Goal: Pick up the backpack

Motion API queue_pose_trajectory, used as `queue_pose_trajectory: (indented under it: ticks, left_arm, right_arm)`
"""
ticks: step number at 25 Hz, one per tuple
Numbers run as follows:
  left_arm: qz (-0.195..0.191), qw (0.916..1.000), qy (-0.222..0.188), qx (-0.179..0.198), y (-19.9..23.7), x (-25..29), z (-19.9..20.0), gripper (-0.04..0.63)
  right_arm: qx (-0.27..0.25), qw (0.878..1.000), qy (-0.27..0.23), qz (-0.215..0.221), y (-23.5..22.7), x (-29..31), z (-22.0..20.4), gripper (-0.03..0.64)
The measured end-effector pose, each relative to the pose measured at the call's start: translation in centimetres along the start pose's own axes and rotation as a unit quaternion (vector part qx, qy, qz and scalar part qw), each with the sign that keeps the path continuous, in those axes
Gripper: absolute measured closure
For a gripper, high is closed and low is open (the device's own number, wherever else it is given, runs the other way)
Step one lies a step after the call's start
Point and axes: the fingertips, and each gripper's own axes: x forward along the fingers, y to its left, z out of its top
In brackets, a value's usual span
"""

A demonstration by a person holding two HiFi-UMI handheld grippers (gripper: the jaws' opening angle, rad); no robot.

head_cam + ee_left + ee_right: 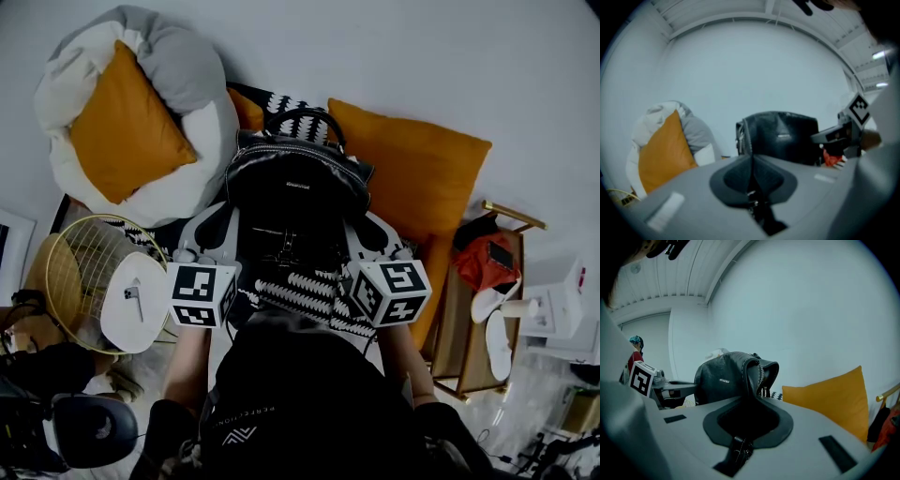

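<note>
The black leather backpack (295, 183) hangs upright between my two grippers, its top handle toward the wall. My left gripper (216, 223) is at its left side and my right gripper (372, 230) at its right. In the left gripper view the jaws stand together (751, 164) with a black strap (759, 213) pinched between them, and the backpack (780, 136) is just beyond. The right gripper view shows the same: jaws together (749, 404) on a black strap with a buckle (738, 453), the backpack (726, 376) close ahead.
A white and grey beanbag with an orange pillow (122, 131) lies at the left. A large orange cushion (412, 178) sits right of the backpack. A gold wire basket (84, 272) stands at the lower left, a wooden rack with a red item (483, 258) at the right.
</note>
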Motion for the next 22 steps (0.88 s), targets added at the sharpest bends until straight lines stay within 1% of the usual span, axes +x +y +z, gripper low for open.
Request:
queue_pose_trajectory:
  ticks: [8, 22]
  left_arm:
    - [0.0, 1.0, 0.005, -0.008, 0.1, 0.3, -0.3, 0.568]
    - [-0.005, 0.9999, 0.014, -0.005, -0.1, 1.2, -0.6, 0.569]
  right_arm:
    - [0.004, 1.0, 0.002, 0.002, -0.2, 0.3, -0.1, 0.588]
    - [0.015, 1.0, 0.015, 0.001, -0.9, 0.8, -0.7, 0.588]
